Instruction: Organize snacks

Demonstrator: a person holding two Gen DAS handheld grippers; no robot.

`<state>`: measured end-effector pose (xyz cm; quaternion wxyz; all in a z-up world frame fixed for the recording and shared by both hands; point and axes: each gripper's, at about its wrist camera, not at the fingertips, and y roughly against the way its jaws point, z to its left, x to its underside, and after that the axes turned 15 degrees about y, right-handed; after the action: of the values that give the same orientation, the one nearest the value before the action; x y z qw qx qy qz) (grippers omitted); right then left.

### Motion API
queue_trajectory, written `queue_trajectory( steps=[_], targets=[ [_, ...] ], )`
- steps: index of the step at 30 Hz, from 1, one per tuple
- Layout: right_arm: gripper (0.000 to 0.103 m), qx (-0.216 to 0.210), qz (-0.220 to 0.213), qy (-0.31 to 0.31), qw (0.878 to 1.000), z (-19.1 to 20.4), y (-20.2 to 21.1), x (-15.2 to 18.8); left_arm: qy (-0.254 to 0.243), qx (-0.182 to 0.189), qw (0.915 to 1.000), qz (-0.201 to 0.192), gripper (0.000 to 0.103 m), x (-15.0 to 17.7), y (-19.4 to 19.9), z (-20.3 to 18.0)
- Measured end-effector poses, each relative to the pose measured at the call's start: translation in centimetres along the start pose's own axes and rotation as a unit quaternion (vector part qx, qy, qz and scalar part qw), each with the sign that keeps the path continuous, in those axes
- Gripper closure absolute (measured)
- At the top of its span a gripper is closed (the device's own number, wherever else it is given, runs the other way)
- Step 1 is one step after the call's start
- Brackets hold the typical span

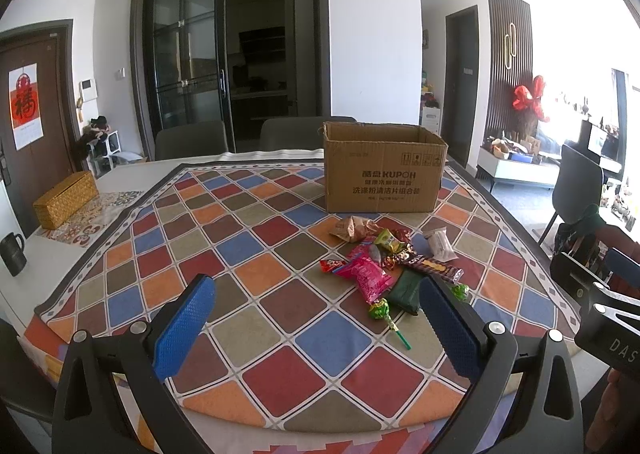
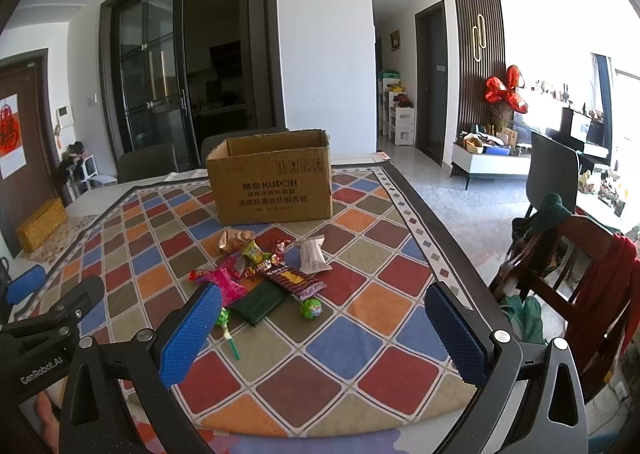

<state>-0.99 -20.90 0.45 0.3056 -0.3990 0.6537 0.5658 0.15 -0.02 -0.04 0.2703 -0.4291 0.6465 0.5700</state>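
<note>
- Table (image 1: 132, 181) has a checkered cloth (image 1: 248, 254) over most of it.
- Box (image 1: 384, 169) sits open-topped at the far side of the cloth.
- Snacks (image 1: 384, 258) are heaped just in front of the box, none inside as far as I can see.
- Left gripper (image 1: 316, 322) hangs above the near edge, jaws wide apart, holding nothing.
- Right gripper (image 2: 324, 328), same deal: spread open, empty.
- Green lollipop (image 2: 225, 320) lies nearest, beside a dark green pack (image 2: 260, 302).

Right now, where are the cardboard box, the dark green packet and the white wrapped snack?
cardboard box (image 1: 382, 177): left wrist view, printed front wall.
dark green packet (image 2: 260, 304): right wrist view, middle of its flat top.
white wrapped snack (image 2: 314, 256): right wrist view, middle of the wrapper.
</note>
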Motion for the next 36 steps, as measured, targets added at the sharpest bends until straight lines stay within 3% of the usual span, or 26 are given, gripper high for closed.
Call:
queue_trajectory(
  steps=[36],
  targets=[
    [0.0, 0.0, 0.002, 0.001, 1.0, -0.07, -0.05, -0.23, 0.0, 0.0, 1.0, 0.0, 0.0, -0.05, 0.03, 0.12]
  ],
)
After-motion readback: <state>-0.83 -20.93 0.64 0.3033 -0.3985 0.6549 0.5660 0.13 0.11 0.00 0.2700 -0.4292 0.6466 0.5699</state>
